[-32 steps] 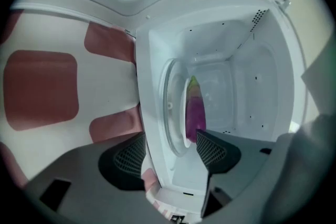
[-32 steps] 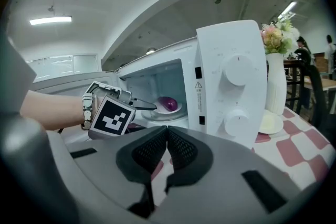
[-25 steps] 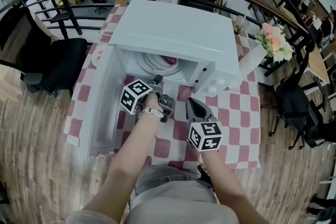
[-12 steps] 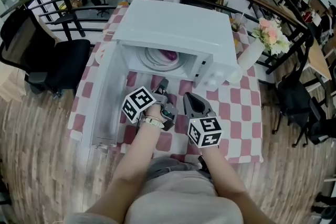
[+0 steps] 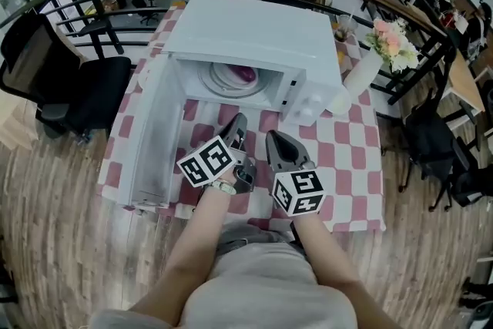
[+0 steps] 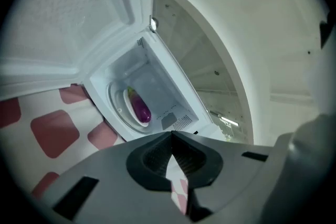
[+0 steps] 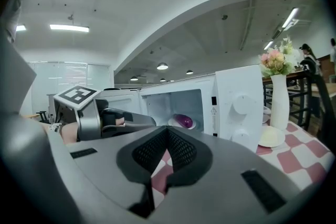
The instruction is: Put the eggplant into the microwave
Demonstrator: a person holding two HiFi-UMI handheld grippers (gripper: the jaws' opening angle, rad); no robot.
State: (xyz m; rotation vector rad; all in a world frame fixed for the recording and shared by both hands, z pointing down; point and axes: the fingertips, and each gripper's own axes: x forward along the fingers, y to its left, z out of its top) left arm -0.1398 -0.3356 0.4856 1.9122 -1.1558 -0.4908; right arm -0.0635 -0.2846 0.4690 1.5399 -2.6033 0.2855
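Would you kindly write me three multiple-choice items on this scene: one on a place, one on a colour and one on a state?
1. The eggplant lies: A on top of the microwave; B inside it; C in front of it.
2. The microwave is: A black; B white; C red.
3. Its door is: A open; B shut; C missing.
Answers: 1 B, it shows purple in the cavity; 2 B, the casing is white all over; 3 A, the door stands wide at the cavity's left.
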